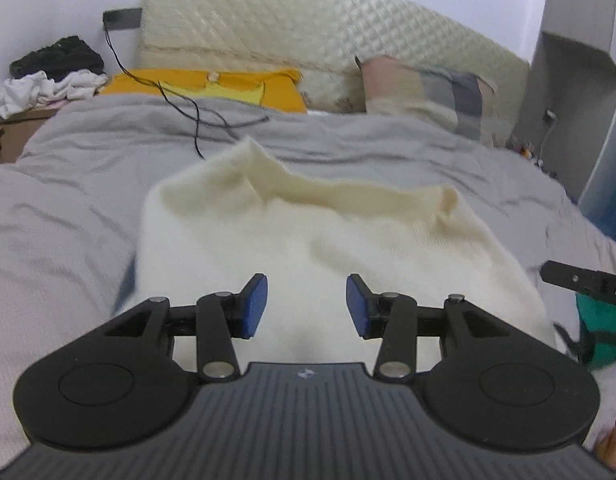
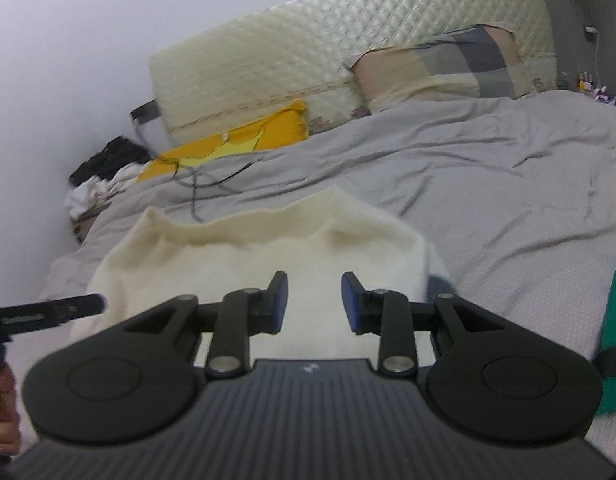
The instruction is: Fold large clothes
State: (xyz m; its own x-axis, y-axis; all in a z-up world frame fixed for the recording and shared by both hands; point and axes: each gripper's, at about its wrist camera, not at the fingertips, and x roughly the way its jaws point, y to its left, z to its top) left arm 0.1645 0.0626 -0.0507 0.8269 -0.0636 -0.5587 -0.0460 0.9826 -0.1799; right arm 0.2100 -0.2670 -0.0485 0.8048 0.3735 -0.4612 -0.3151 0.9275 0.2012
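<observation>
A cream knitted sweater [image 1: 327, 240] lies folded on the grey bedcover [image 1: 68, 200], its far edge rumpled and slightly raised. My left gripper [image 1: 306, 306] hovers over its near part, open, with nothing between the blue pads [image 1: 255, 306]. In the right wrist view the same sweater [image 2: 248, 264] lies under my right gripper [image 2: 315, 304], which is also open and empty. Each view catches the other gripper's black tip at its edge: the right one [image 1: 587, 284] and the left one [image 2: 48, 312]. A dark blue strip [image 2: 439, 284] peeks out from beneath the sweater.
A black cable [image 1: 196, 120] trails across the bedcover beyond the sweater. Yellow pillow [image 1: 236, 88], plaid pillow [image 1: 427, 92] and quilted headboard [image 1: 308, 20] stand at the back. Clothes pile on a box [image 1: 48, 80] at the far left. A green fabric item [image 1: 599, 332] sits to the right.
</observation>
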